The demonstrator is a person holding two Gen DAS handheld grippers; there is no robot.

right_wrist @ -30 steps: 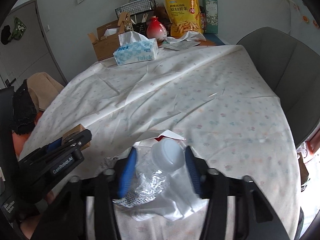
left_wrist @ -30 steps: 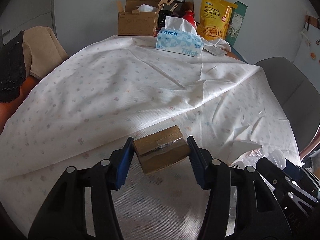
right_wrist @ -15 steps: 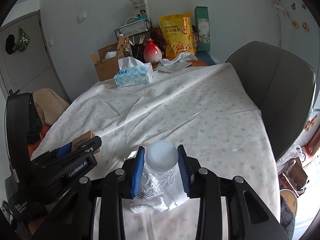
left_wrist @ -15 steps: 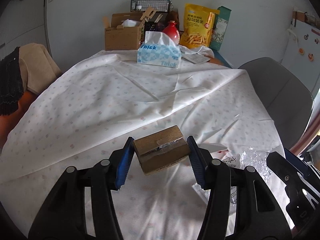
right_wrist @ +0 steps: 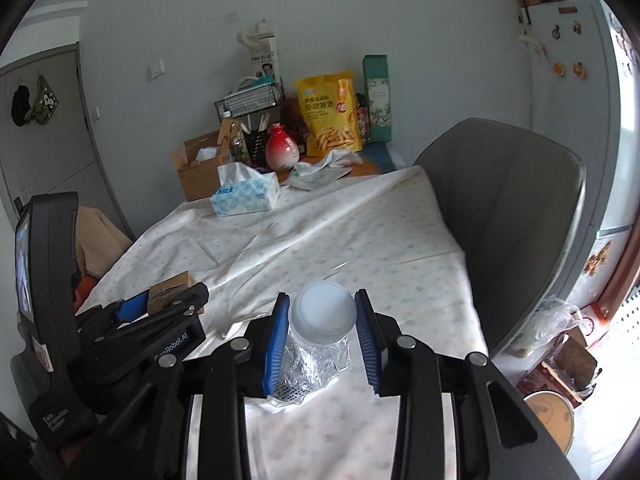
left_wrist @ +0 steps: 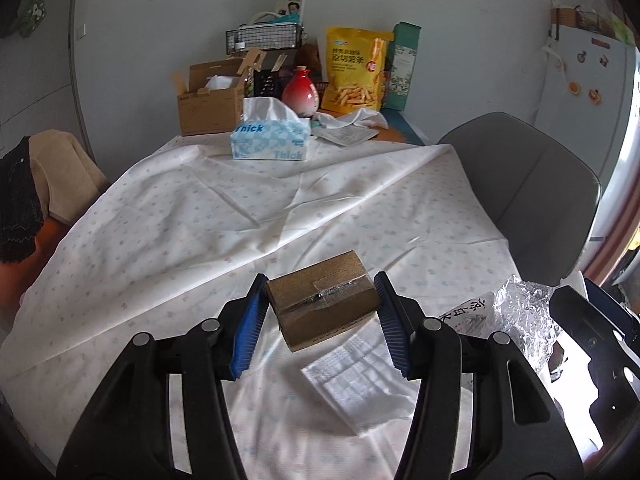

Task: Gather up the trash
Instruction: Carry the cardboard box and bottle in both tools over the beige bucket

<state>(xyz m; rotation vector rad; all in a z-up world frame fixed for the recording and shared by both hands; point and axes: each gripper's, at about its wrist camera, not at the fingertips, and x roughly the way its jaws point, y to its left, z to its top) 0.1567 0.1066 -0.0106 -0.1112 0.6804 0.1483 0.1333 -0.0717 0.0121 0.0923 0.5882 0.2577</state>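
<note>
In my left hand-held gripper (left_wrist: 320, 316) I hold a small cardboard box (left_wrist: 324, 299), taped along its top seam, clamped between the two blue pads and lifted clear of the tabletop (left_wrist: 200, 232), which is covered by a white cloth with a faint pattern. The box sits tilted, one corner pointing down. Below it a folded white paper napkin (left_wrist: 356, 384) lies flat on the cloth.

My right hand-held gripper (right_wrist: 323, 330) is closed around a crumpled clear plastic bottle (right_wrist: 320, 344); its white cap (right_wrist: 323, 310) faces the camera and sits between the blue pads, which press on it from both sides. The bottle is raised above the cloth near the front edge of the tabletop. In the left wrist view the bottle's crinkled body and a printed label show at the right, beside the napkin.

At the far end of the tabletop stand a blue tissue box (left_wrist: 271, 140), an open brown carton (left_wrist: 208, 108), a red vase (left_wrist: 300, 96) and a yellow snack bag (left_wrist: 356, 72). A grey chair (right_wrist: 508, 208) stands just beside the tabletop on the right.
</note>
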